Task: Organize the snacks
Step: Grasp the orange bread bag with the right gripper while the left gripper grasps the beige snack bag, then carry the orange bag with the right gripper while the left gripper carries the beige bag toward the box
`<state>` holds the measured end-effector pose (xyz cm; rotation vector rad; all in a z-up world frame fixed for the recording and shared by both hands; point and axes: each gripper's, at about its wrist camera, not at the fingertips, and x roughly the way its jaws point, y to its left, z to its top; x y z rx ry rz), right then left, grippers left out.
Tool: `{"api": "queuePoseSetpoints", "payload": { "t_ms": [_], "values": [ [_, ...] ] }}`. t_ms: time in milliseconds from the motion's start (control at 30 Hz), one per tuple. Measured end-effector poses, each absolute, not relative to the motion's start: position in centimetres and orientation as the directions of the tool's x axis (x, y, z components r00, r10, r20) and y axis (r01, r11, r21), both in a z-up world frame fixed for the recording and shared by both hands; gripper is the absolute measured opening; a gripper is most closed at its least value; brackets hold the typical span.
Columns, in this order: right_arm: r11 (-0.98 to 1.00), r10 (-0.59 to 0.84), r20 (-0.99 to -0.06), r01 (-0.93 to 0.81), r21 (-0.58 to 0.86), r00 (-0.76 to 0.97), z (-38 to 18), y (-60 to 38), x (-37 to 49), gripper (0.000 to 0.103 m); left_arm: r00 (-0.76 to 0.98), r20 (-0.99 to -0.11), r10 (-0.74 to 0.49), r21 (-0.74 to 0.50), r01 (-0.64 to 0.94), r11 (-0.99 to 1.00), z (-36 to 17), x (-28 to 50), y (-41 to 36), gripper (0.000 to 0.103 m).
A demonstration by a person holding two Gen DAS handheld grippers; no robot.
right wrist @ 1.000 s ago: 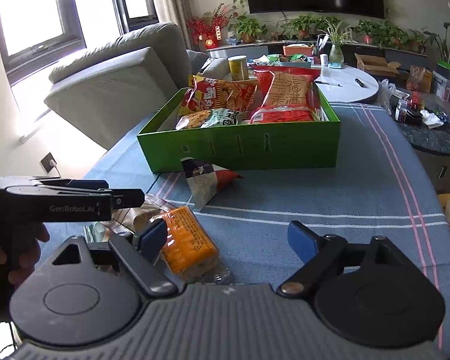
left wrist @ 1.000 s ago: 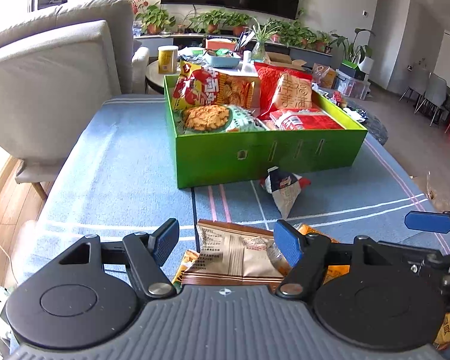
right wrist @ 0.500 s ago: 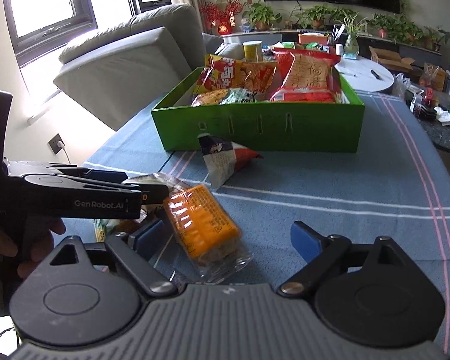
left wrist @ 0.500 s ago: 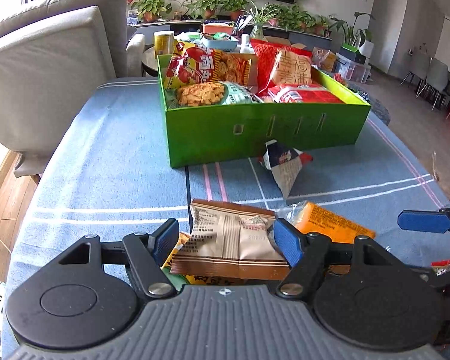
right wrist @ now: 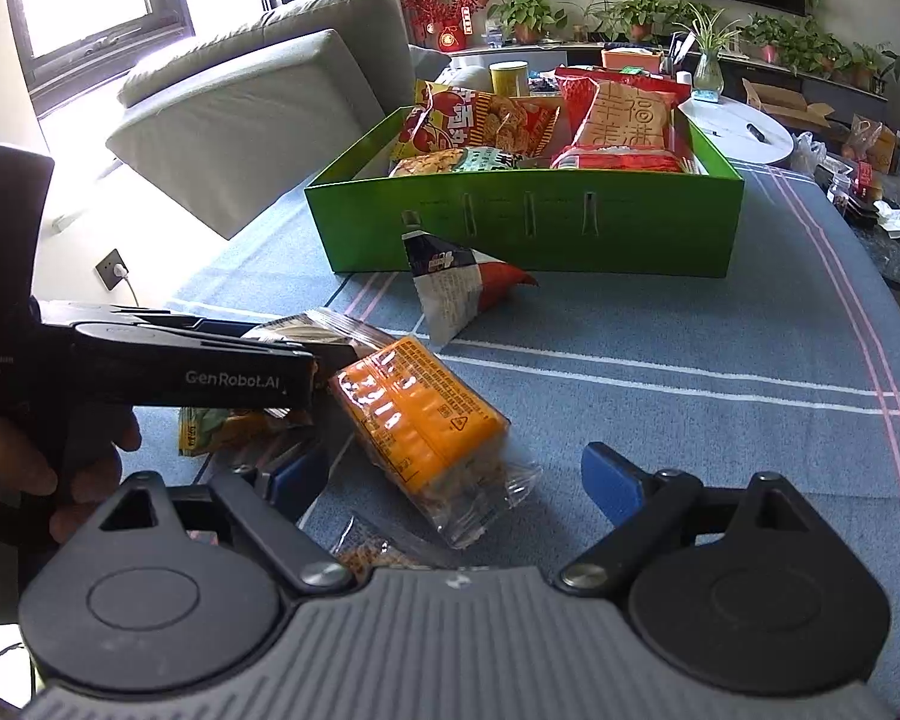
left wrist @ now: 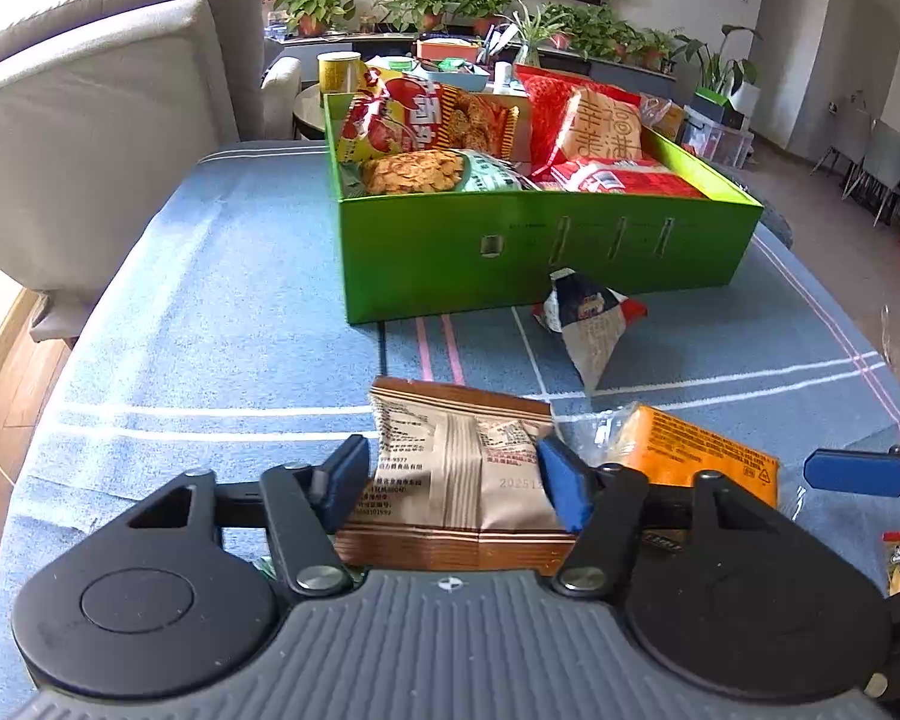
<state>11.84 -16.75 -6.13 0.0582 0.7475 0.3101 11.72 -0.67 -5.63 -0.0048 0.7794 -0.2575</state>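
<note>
A green box holds several snack bags on the blue tablecloth; it also shows in the right wrist view. My left gripper has its pads against both sides of a brown snack packet and grips it. An orange cracker pack lies to its right. My right gripper is open, its fingers either side of that orange pack, not touching. A triangular wrapped snack lies in front of the box.
A grey sofa stands left of the table. Small yellow packets lie under the left gripper. A round white table and clutter stand behind and right of the box.
Both grippers moved down and forward over the loose snacks. The left gripper's fingers have closed in on the brown packet. The right gripper now straddles the orange pack.
</note>
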Motion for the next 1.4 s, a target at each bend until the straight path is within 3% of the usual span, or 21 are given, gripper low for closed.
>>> {"api": "queuePoseSetpoints", "payload": {
  "t_ms": [267,667,833,1000,1100,1167,1400],
  "values": [
    [0.958,0.277,-0.670,-0.251,0.138,0.689,-6.2,-16.3,12.5,0.099,0.708,-0.672,-0.218,-0.114,0.191,0.975,-4.9,11.2,0.8,0.055],
    [0.964,0.170,-0.709,-0.264,-0.023,0.685,-7.1,-13.9,15.0,0.101,0.702,-0.686,-0.193,-0.121,0.151,0.981,-5.5,11.5,2.5,0.056],
    [0.970,0.152,-0.709,-0.242,-0.026,0.688,-7.2,-13.9,15.3,0.101,0.693,-0.695,-0.194,-0.119,0.155,0.981,-5.8,11.7,2.4,0.066],
    [0.971,0.171,-0.710,-0.238,0.005,0.683,-7.1,-14.1,15.4,0.092,0.692,-0.699,-0.180,-0.090,0.165,0.982,-6.2,11.8,1.8,0.066],
    [0.971,0.184,-0.717,-0.239,0.025,0.672,-7.2,-13.9,15.6,0.092,0.699,-0.691,-0.185,-0.090,0.171,0.981,-6.2,11.9,1.7,0.064],
    [0.970,0.192,-0.716,-0.239,0.037,0.671,-7.3,-13.8,15.6,0.092,0.707,-0.683,-0.184,-0.083,0.175,0.981,-6.2,11.8,1.7,0.057],
    [0.972,0.220,-0.689,-0.218,0.092,0.691,-6.6,-14.5,15.2,0.088,0.731,-0.654,-0.197,-0.111,0.165,0.980,-5.4,11.4,2.2,0.052]
  ]
}}
